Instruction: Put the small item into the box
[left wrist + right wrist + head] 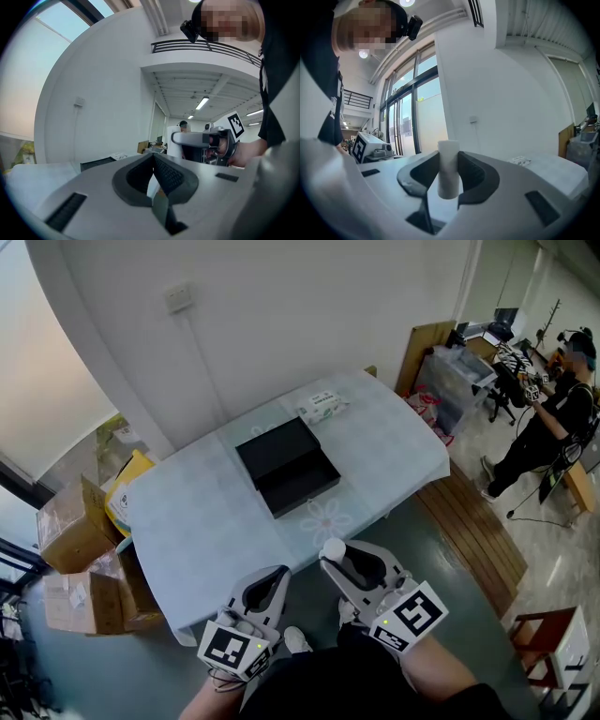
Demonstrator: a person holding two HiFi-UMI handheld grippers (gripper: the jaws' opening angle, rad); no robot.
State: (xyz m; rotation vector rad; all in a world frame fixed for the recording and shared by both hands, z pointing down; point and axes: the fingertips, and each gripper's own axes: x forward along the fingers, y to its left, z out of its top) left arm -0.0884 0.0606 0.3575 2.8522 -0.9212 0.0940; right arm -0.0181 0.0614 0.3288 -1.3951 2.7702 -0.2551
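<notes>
A black box [286, 467] lies open on the pale table [197, 512], its lid hinged back. My right gripper [335, 554] hovers just off the table's near edge, shut on a small white cylinder [333, 547] that stands upright between its jaws. The right gripper view shows the cylinder [449, 168] pinched between both pads, poking up above the right gripper [449, 161]. My left gripper [277, 578] hangs beside it to the left, jaws closed together with nothing between them. In the left gripper view the left gripper [153, 158] points toward the table and the box [97, 163].
A white packet [322, 406] lies on the table behind the box. Cardboard boxes [80, 559] are stacked left of the table. A wooden pallet [473, 531] and plastic bins [457, 381] sit to the right, where a person [553, 418] stands.
</notes>
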